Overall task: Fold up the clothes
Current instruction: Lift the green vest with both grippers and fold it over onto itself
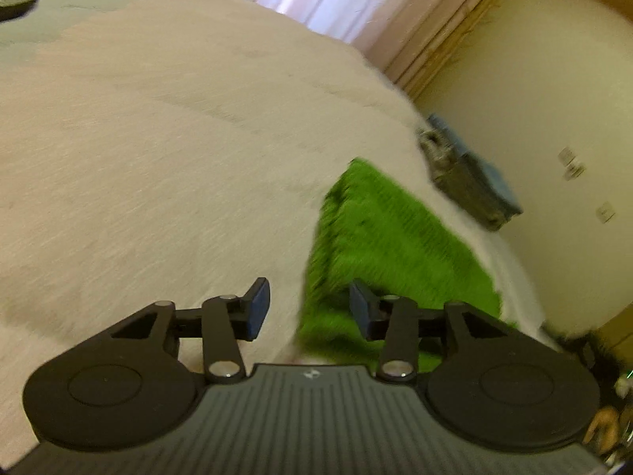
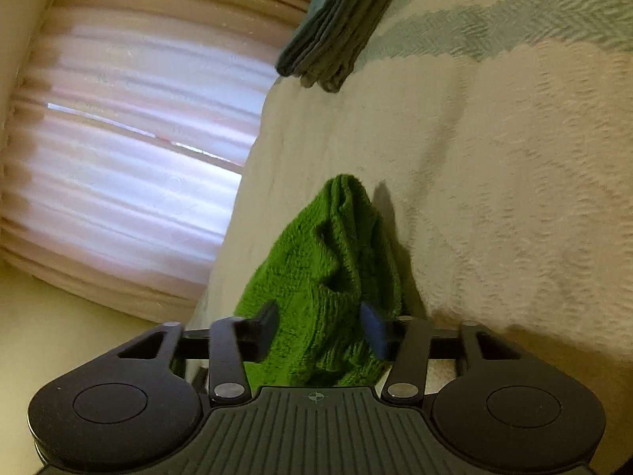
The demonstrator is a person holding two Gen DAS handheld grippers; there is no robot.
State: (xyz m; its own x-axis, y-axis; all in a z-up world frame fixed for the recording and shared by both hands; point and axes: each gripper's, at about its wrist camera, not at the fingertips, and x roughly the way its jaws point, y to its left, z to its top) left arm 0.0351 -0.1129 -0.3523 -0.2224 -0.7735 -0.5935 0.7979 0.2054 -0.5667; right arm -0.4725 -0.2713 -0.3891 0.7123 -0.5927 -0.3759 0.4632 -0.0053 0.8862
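Your left gripper (image 1: 309, 308) stands wide open, holding nothing, at the green towel's (image 1: 391, 245) near edge. Your right gripper (image 2: 320, 326) straddles a bunched towel fold, jaws apart. Left of the towel, bedspread (image 1: 166, 150) lies bare; a folded stack (image 1: 470, 182) sits beyond, at the bed's edge.

Both wrist views near green cloth (image 1: 391, 237)

A bed (image 1: 166, 150) covered in a cream textured blanket (image 2: 514, 198) carries a bright green towel (image 1: 387, 237) near its edge, with a stack of folded grey-blue cloths (image 2: 336, 27) farther along.
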